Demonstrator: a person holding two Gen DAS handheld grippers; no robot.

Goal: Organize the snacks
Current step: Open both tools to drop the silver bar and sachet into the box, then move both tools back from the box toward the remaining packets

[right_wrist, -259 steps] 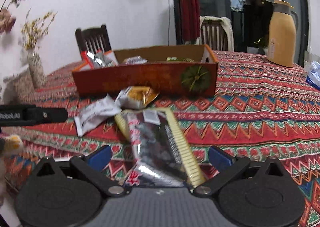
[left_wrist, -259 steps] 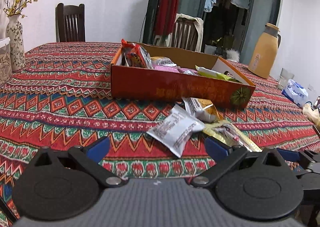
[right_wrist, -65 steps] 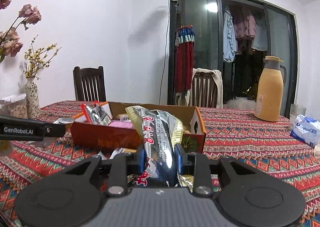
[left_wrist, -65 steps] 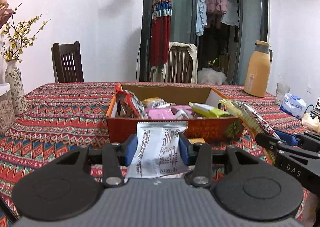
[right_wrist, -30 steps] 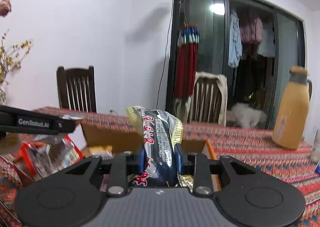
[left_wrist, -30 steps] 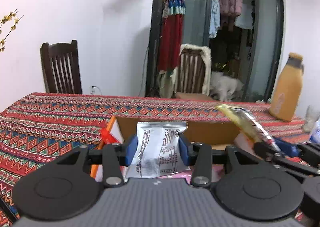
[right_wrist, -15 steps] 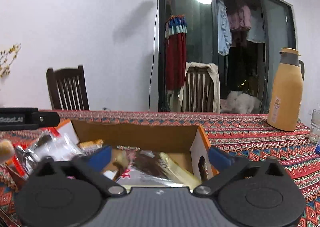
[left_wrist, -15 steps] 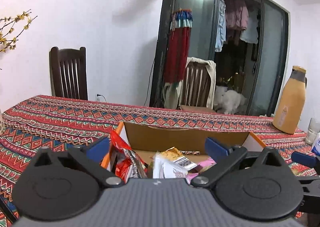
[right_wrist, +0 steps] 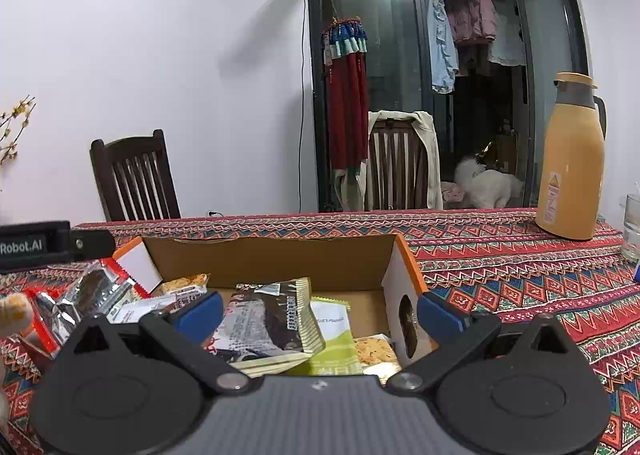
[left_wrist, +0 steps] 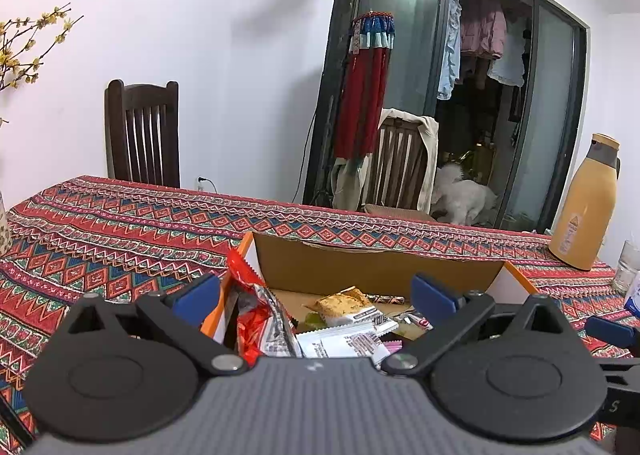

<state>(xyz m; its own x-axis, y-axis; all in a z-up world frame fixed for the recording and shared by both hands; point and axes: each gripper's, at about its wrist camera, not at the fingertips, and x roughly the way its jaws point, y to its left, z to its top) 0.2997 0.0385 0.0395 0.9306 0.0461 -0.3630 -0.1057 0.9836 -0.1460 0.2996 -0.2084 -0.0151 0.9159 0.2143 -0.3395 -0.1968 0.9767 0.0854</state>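
Snack packets lying loose inside the cardboard box [right_wrist: 276, 263] on the patterned tabletop [right_wrist: 520, 279], with both grippers poised just above its near side. The left gripper [left_wrist: 316, 295] stands fully spread and empty, its jaws having just been opening, with the white printed packet [left_wrist: 344, 343] resting below them in the box beside the red foil bag [left_wrist: 260, 327]. The right gripper [right_wrist: 320, 311] is likewise spread wide and empty, its jaws having just been opening, and the dark striped packet [right_wrist: 272, 323] lies released on top of a green packet [right_wrist: 332, 339]. These sealed film packets are judged light, soft and crinkly, somewhat slippery, with crushable contents; a pinch across the flat crimped end seam, or gently across the narrow width, probably serves best. The left wrist view alone shows the white printed packet in full and a biscuit-printed packet [left_wrist: 340, 305] toward the back wall. The right wrist view alone shows the box's right end wall with its hand hole [right_wrist: 406, 321], the cracker packet [right_wrist: 374, 351] in the near corner, and the left gripper's body entering at the left edge. An orange flask [right_wrist: 570, 159] stands well apart on the tabletop
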